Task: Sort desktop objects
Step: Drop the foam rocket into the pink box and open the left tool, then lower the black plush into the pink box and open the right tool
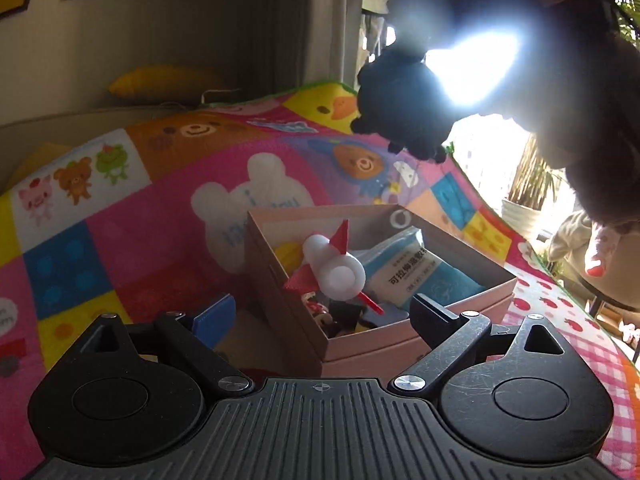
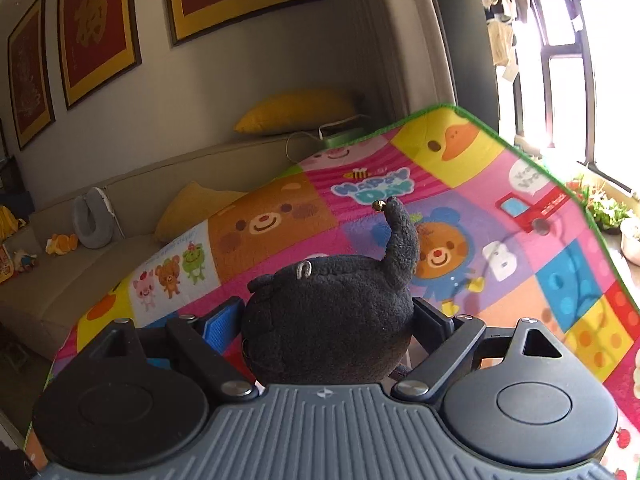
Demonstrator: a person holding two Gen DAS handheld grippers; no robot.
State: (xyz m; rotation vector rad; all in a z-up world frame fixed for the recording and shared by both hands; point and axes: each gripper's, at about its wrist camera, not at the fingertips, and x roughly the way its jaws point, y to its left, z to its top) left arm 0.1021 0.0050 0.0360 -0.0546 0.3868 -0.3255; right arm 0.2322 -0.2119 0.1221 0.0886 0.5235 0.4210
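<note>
Behind your work area you have: three framed red-and-gold pictures (image 2: 100, 28) on the grey wall; a beige sofa (image 2: 132, 196) carrying two yellow cushions (image 2: 296, 110), a grey neck pillow (image 2: 91, 222) and a small orange toy (image 2: 62, 243); potted plants (image 2: 610, 210) by the bright window (image 2: 608, 60); hanging laundry (image 2: 504, 20) outside.

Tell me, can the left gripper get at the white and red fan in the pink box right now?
Probably yes. The left gripper is open and empty, just short of the box, whose top is open. The fan lies uppermost with nothing over it.
</note>
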